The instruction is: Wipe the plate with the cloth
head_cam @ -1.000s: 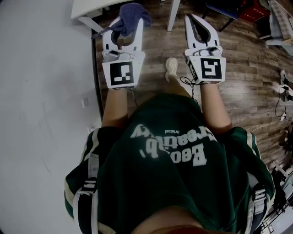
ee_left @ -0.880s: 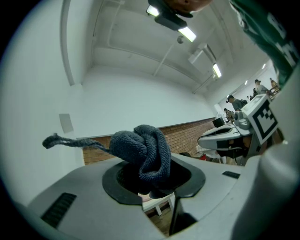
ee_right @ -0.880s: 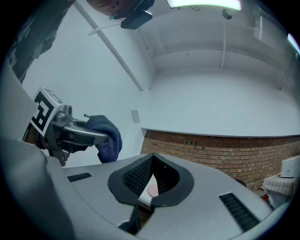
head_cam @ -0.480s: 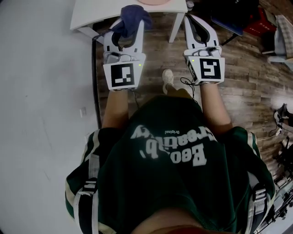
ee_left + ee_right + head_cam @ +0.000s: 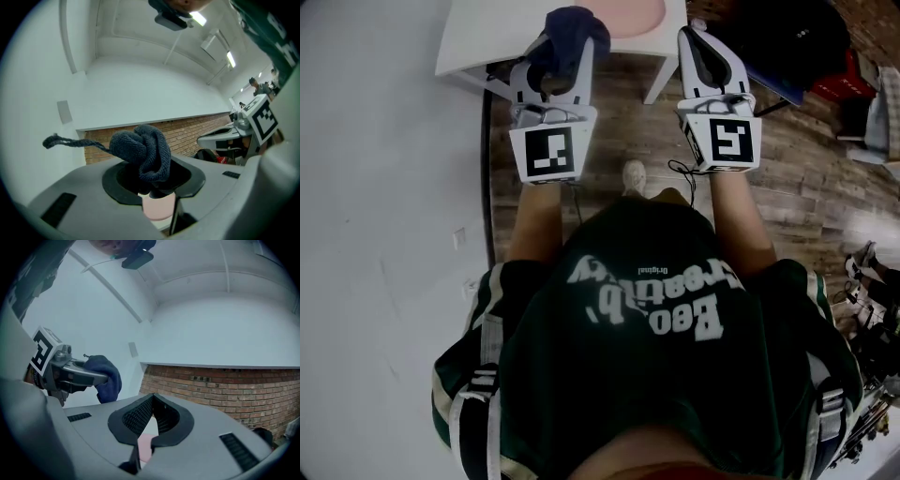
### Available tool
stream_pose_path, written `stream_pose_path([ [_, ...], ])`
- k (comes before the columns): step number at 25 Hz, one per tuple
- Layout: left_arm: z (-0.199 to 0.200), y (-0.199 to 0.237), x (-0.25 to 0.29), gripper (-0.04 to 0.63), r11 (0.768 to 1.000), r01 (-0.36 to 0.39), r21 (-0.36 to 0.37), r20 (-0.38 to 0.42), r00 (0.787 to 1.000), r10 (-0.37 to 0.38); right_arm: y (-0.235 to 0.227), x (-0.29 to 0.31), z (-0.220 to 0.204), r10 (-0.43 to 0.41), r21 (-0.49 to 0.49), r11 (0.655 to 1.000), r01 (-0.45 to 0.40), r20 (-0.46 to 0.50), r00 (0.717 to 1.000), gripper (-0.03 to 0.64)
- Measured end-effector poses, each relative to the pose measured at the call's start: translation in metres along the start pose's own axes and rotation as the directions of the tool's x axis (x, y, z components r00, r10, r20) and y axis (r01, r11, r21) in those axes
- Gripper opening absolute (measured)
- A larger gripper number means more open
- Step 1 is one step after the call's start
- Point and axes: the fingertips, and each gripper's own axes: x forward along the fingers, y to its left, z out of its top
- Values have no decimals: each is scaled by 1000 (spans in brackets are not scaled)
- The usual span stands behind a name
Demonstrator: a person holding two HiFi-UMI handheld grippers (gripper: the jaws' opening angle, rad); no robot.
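A pink plate (image 5: 626,15) lies on a white table (image 5: 487,42) at the top of the head view, partly cut off by the frame edge. My left gripper (image 5: 565,49) is shut on a bunched dark blue cloth (image 5: 573,25), held over the table's near edge just left of the plate. The left gripper view shows the cloth (image 5: 144,149) wadded between the jaws, with a strip of the pink plate (image 5: 157,207) below. My right gripper (image 5: 697,37) is shut with nothing in it, in the air beside the table's right corner. Its jaws meet at the tips in the right gripper view (image 5: 152,398).
A white table leg (image 5: 662,77) stands between the two grippers over wooden floor. The person's shoe (image 5: 633,175) is below the table edge. A dark bag (image 5: 787,42) and a red item (image 5: 836,86) lie at the right. A brick wall (image 5: 225,385) runs behind.
The table and pink plate have come further into view at the top as the person stepped forward. Both grippers keep their pose, and the cloth stays held.
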Motion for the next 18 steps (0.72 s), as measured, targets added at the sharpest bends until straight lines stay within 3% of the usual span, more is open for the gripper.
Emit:
stream_pose_path([
  [18, -16, 7, 88, 123, 999, -23, 26, -38, 999, 24, -52, 66, -35, 46, 45, 998, -46, 3, 999, -5],
])
